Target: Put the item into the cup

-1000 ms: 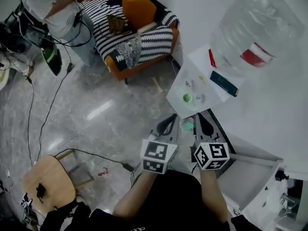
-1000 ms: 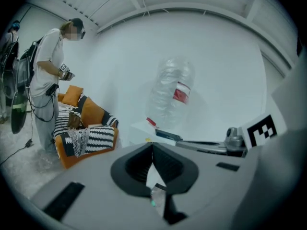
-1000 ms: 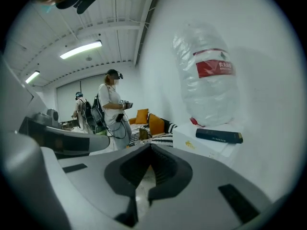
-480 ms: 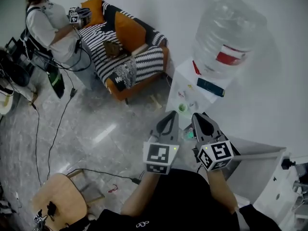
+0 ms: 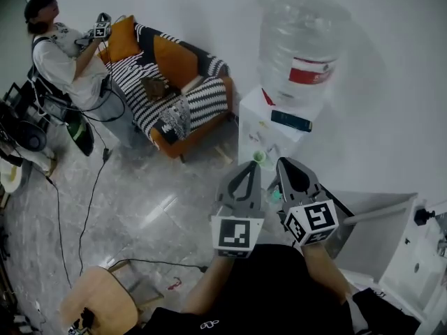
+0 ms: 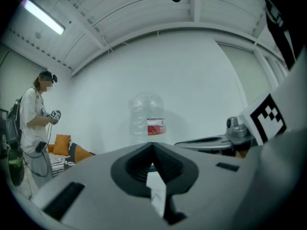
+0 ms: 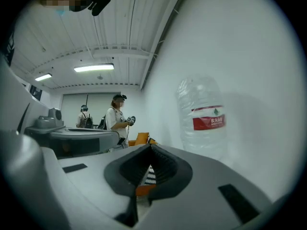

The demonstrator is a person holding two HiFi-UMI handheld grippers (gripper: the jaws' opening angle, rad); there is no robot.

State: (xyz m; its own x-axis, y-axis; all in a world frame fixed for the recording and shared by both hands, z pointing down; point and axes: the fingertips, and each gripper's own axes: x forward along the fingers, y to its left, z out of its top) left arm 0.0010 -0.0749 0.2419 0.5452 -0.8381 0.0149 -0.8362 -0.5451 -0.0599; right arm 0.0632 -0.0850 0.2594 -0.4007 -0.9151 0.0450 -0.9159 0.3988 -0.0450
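A small green cup [image 5: 259, 157] stands on the front edge of a white water dispenser [image 5: 260, 125], under its big clear bottle [image 5: 300, 47]. In the head view my left gripper [image 5: 246, 167] and right gripper [image 5: 284, 165] are held side by side, tips close below the cup and pointing at the dispenser. Both are shut with nothing between the jaws. The left gripper view shows its shut tip [image 6: 152, 145] aimed at the bottle [image 6: 147, 121]. The right gripper [image 7: 150, 146] has the bottle [image 7: 204, 119] to its right. I cannot pick out any item for the cup.
A striped orange sofa [image 5: 167, 82] stands left of the dispenser. A person [image 5: 66, 61] with grippers stands at the far left, cables trailing over the grey floor. A wooden stool [image 5: 98, 306] is near my left leg, and white furniture [image 5: 419, 250] is at the right.
The head view has tipped up and drawn back, so the dispenser and sofa sit further left and smaller. Both grippers stay shut, side by side, and now point more level at the dispenser.
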